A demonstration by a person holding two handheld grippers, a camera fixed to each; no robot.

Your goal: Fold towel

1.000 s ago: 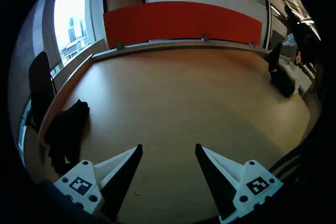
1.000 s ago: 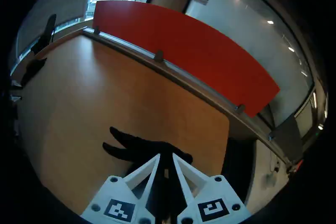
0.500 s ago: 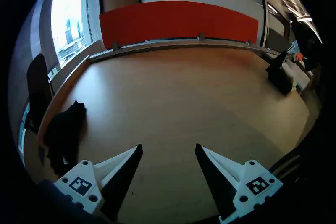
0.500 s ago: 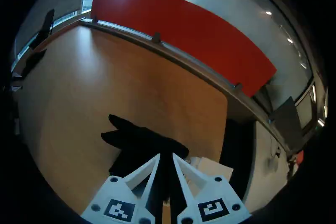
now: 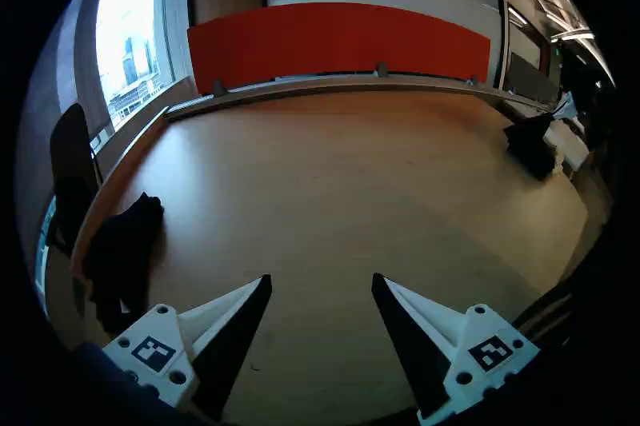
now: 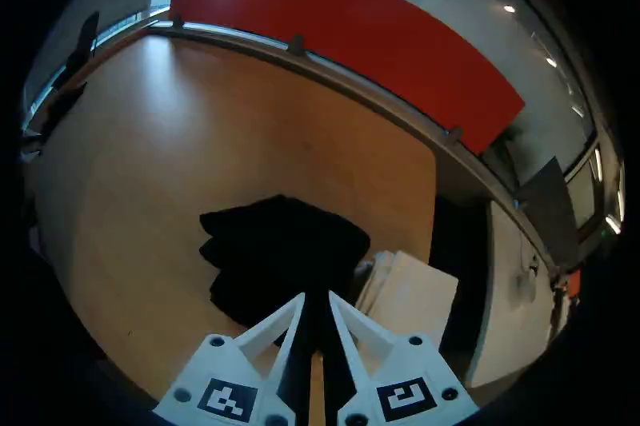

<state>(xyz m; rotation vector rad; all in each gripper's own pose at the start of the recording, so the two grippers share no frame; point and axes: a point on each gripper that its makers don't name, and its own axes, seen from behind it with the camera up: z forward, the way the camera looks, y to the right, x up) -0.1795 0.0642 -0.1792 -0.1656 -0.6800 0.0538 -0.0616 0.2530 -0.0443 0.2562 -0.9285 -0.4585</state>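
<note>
Wooden table (image 5: 344, 186) is left bare under the spread left gripper (image 5: 320, 278), while the bunched black towel (image 6: 280, 262) at the table's edge is pinched by the right gripper (image 6: 316, 300), so folding is judged barely begun.

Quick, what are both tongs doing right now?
Left tongs: open, holding nothing.
Right tongs: closed, pinching the black cloth towel.

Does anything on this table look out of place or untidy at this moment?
Yes. The black towel, pinched in the right gripper, lies bunched rather than flat, next to pale boards at the edge of the table. In the left gripper view, another dark cloth heap slumps at the table's edge.
</note>
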